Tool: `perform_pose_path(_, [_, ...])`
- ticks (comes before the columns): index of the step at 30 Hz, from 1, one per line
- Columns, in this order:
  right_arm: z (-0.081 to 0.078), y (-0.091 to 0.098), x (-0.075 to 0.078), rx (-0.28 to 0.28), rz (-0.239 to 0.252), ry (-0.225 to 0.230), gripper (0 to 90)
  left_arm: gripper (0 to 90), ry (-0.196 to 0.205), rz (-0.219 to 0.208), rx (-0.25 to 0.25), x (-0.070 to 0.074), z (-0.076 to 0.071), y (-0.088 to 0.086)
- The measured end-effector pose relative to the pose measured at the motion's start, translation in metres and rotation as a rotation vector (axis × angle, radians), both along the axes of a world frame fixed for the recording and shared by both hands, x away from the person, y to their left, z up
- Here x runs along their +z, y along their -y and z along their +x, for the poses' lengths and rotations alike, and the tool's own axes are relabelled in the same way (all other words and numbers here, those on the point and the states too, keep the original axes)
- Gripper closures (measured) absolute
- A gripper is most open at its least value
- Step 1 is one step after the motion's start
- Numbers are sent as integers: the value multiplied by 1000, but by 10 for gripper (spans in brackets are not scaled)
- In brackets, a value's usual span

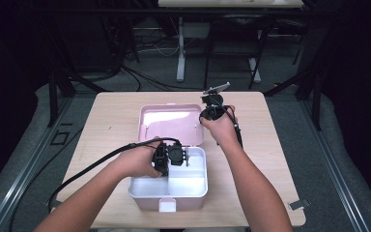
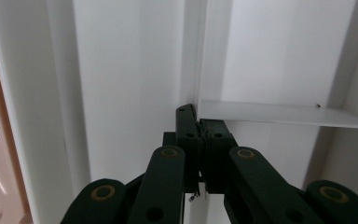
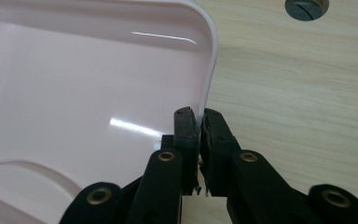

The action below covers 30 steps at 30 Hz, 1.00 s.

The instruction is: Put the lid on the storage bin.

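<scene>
A: What sits on the worktop (image 1: pixel 111 116)?

B: A white box (image 1: pixel 193 186), its pink lid (image 1: pixel 171 123) lying open behind it.

A: The hands?

B: The left hand-held gripper (image 2: pixel 199 128), down inside the box, clamps a white divider (image 2: pixel 279 114). The right hand-held gripper (image 3: pixel 198 122), angled downward, pinches the lid's right rim.

I'm at a light wood table (image 1: pixel 270 159) w/ rounded corners, grain running across; a round grommet hole (image 3: pixel 306 6) sits in its top. Grey floor (image 1: pixel 338 145) around it, dark cables (image 1: pixel 140 77) trailing over it. Behind: another desk on a white leg (image 1: pixel 180 48) & black frame legs (image 1: pixel 258 53) (top mostly cut off). Room edges go v. dark; light falls mainly on the tabletop.
</scene>
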State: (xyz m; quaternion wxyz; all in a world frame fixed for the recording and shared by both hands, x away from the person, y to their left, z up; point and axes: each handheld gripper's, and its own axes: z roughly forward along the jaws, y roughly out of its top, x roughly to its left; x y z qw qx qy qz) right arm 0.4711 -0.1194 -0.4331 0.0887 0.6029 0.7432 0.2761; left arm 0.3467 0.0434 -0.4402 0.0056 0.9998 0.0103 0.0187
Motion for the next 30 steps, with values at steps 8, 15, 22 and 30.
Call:
perform_pose_path(8, [-20, 5, 22, 19, 34, 92, 871, 874, 4, -1, 4, 0, -1, 0])
perform_pose_path(15, [-43, 7, 38, 52, 33, 165, 874, 874, 13, -7, 9, 0, -2, 0])
perform_pose_path(22, [-54, 6, 40, 45, 30, 230, 876, 866, 33, -16, 15, 0, -4, -3])
perform_pose_path(30, [-54, 7, 41, 42, 37, 219, 877, 826, 52, -29, 58, 4, -5, -7])
